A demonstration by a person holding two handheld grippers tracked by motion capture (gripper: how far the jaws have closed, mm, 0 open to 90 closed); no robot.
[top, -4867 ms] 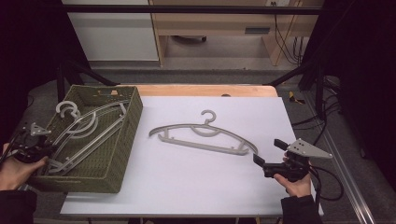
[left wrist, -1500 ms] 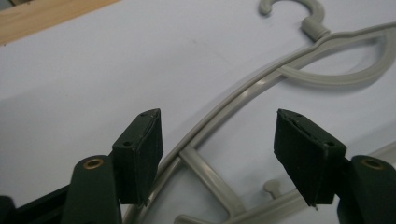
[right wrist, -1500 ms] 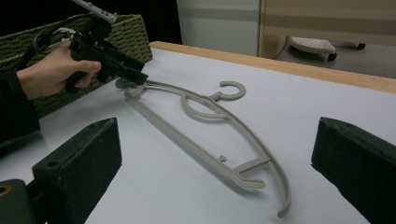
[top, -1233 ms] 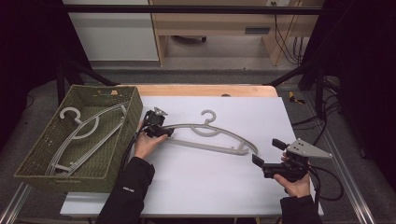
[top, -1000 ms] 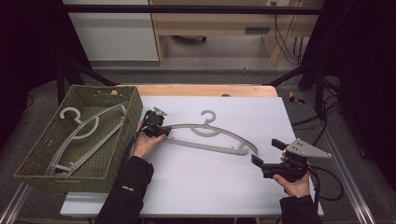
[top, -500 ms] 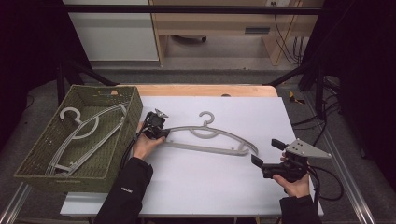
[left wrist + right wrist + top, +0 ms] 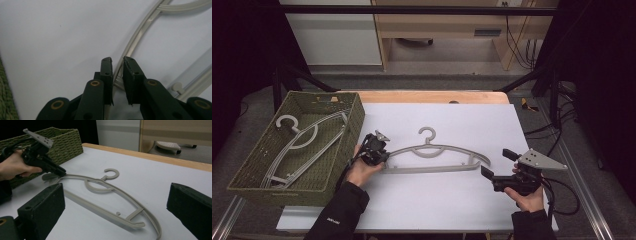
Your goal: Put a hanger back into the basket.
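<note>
Moved since the earliest picture: the left gripper (image 7: pixel 374 146), then held at the outer left side of the woven basket (image 7: pixel 354 111), is now found on the white worktop (image 7: pixel 427 205), at the left end of the grey hanger (image 7: pixel 437 159). Over the last second its place is almost unchanged.

Left gripper, state: in the left gripper view the fingers (image 7: pixel 108 72) are seen nearly together, with the hanger's thin rim passing between them; a slight gap remains, so a firm clamp is not confirmed.

Right gripper (image 7: pixel 494 170): held low near the hanger's right end, not touching it; position unchanged throughout. Its fingers (image 7: pixel 42 210) are set wide apart.

Hanger: lying flat on the worktop, hook pointing away from the person, just beside the basket.

Basket contents: two further hangers (image 7: pixel 307 140).

Judgement: the grasp is being settled; lifting and transfer into the basket are not yet begun.
</note>
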